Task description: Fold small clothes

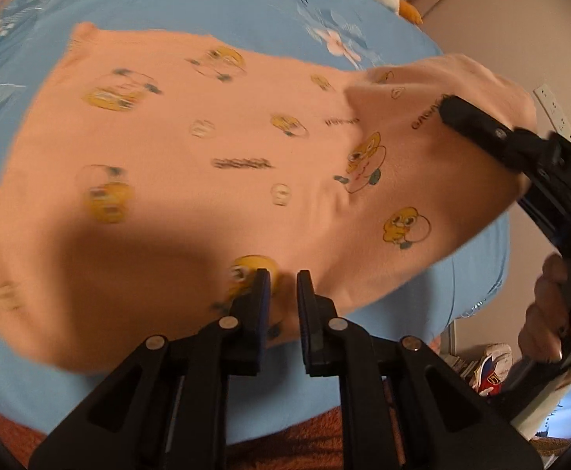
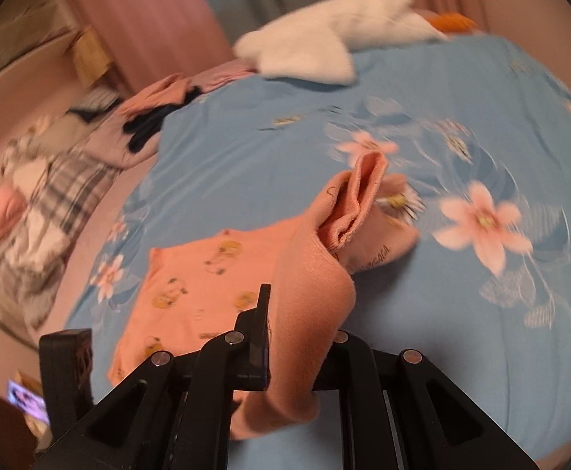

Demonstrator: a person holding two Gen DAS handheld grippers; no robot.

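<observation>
Our right gripper (image 2: 285, 333) pinches a lifted fold of the peach garment (image 1: 191, 180) between its fingers — the cloth hides one finger. Our left gripper (image 1: 283, 293) hovers with fingers narrowly apart, empty, the garment spread on the blue bed (image 2: 461, 333) just ahead — its prints blurred.

A bed with a blue flowered sheet (image 2: 422, 90) fills the room; pink curtains (image 2: 136, 11) hang behind, and warm light falls.

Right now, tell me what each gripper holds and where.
Right gripper: shut on the peach shirt, at its lifted sleeve. Left gripper: open, holding nothing.
</observation>
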